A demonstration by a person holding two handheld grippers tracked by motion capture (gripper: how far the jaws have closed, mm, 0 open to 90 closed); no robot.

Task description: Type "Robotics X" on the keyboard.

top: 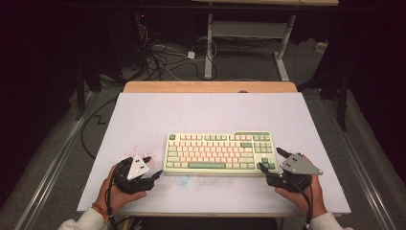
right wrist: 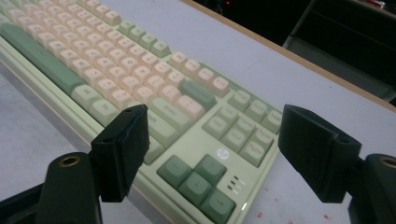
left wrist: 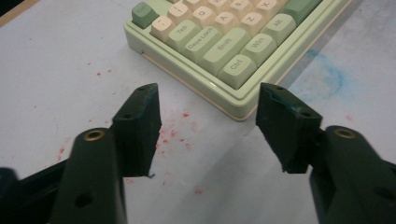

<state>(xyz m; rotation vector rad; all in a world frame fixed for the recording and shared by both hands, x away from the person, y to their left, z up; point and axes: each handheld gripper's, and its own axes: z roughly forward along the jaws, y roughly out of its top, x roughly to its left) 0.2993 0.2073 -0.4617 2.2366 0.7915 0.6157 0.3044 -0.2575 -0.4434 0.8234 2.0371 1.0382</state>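
A pale green keyboard with cream and green keys lies flat on the white table top, near its front edge. My left gripper rests just left of the keyboard's front left corner. In the left gripper view its jaws stand open, and the keyboard corner with the Ctrl key lies a little ahead of them. My right gripper is at the keyboard's front right corner. In the right gripper view the right gripper is open, and its jaws straddle the keyboard end with the arrow keys, touching nothing.
Red specks and a faint blue smudge mark the table top near the left gripper. A wooden strip edges the table's far side. Beyond it lie floor cables and the white legs of another table.
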